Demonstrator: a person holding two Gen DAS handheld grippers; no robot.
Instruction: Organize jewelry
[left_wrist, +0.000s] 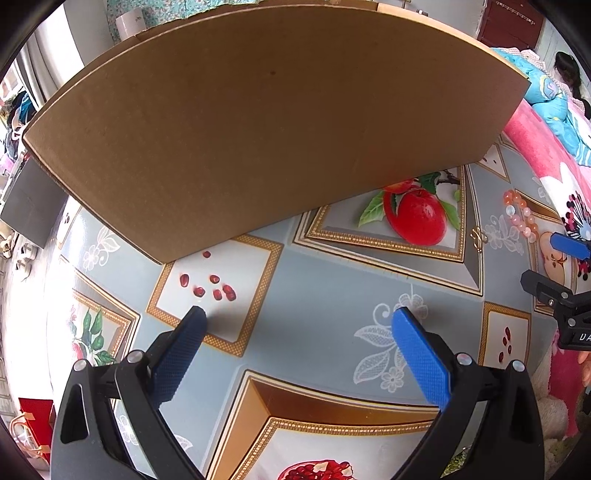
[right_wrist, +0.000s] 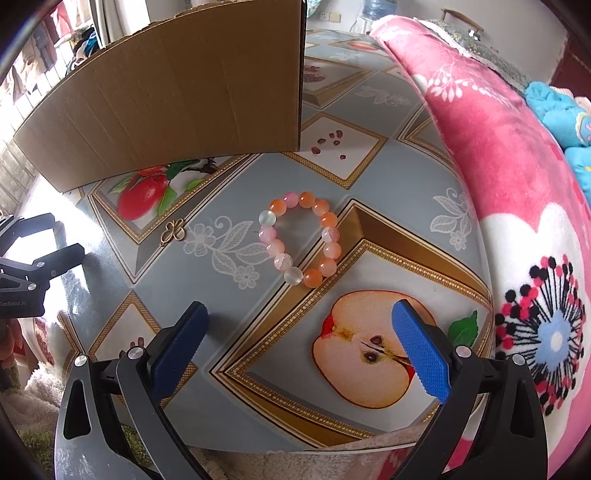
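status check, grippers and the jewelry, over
Left gripper open, empty. Right gripper open, empty, short of bead bracelet. Gold charm loose on tablecloth. Nothing in the way.

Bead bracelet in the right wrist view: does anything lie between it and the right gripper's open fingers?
Nothing visible does. The bead bracelet lies flat on the patterned tablecloth, with only bare cloth between it and the right gripper. The small gold charm sits off to its left.

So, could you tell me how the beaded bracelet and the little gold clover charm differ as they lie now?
The beaded bracelet is a large ring of orange, pink and white beads; the gold clover charm is small, flat and metallic. The bracelet lies nearer the pink blanket, the charm nearer the cardboard box. Both rest ungripped on the tablecloth.
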